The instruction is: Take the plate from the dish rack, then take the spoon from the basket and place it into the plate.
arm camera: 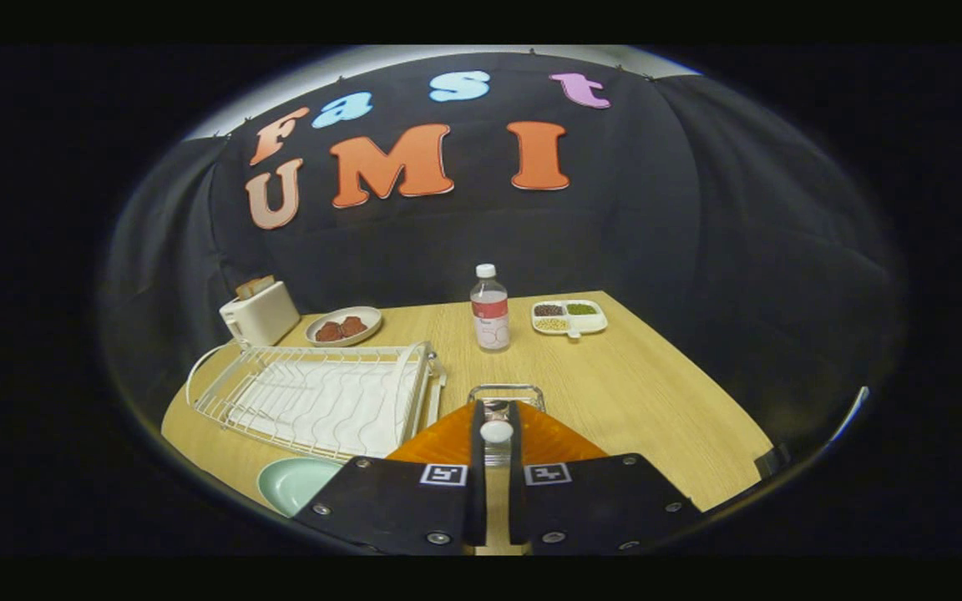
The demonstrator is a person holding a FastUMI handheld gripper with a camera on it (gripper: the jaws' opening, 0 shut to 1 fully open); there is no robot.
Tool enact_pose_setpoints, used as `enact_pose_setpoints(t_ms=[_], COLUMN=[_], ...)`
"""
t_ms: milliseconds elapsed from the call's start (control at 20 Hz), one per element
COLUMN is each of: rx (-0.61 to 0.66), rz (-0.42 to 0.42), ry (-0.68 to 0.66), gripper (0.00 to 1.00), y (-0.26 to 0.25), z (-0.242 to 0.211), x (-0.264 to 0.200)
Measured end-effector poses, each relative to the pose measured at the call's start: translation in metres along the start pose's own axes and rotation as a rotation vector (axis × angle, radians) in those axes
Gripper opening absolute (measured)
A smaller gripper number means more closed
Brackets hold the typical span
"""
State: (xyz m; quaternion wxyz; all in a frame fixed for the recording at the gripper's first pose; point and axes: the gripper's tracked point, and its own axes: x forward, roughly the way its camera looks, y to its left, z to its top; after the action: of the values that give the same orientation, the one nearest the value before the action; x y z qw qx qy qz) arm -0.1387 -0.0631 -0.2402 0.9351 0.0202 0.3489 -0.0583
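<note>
Spoon (496, 431) between hand-held gripper (496, 417) fingers

Pale green plate (296, 482) lies flat at 7 o'clock of the white wire dish rack (318, 396); white spoon (496, 431) stands in the wire basket (507, 394), pinched between the fingers (478, 451).

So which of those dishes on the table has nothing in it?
The pale green plate beside the claw, in front of the dish rack; the others hold food.

Your rack (322, 401) sits on the surface (656, 401). Behind the rack stand the toaster (260, 313) and a dish (344, 325); right of the rack, the bottle (489, 307) and tray (569, 318). The plate (293, 482) lies before the rack. The basket (506, 392) is right of the rack, and your jaws pinch the spoon (497, 431) there.
</note>
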Motion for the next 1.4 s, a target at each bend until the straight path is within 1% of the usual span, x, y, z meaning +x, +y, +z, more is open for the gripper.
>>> enact_pose_setpoints(t_ms=[150, 350, 650, 750, 850, 1000, 1150, 1400], rx=[-0.03, -0.008, 0.021, 0.022, 0.024, -0.006, -0.051, -0.091], rz=[0.004, 0.026, 0.141, 0.202, 0.248, 0.31, 0.346, 0.475], ry=[-0.016, -0.026, -0.029, -0.054, -0.04, -0.022, 0.027, 0.102], gripper=[0.11, 0.11, 0.11, 0.1, 0.1, 0.1, 0.1, 0.1], y=[-0.002, 0.0, 0.021, 0.033, 0.046, 0.066, 0.08, 0.122], z=[0.015, 0.033, 0.033, 0.035, 0.027, 0.015, -0.004, -0.031], x=[-0.016, -0.039, -0.073, -0.085, -0.093, -0.103, -0.106, -0.108])
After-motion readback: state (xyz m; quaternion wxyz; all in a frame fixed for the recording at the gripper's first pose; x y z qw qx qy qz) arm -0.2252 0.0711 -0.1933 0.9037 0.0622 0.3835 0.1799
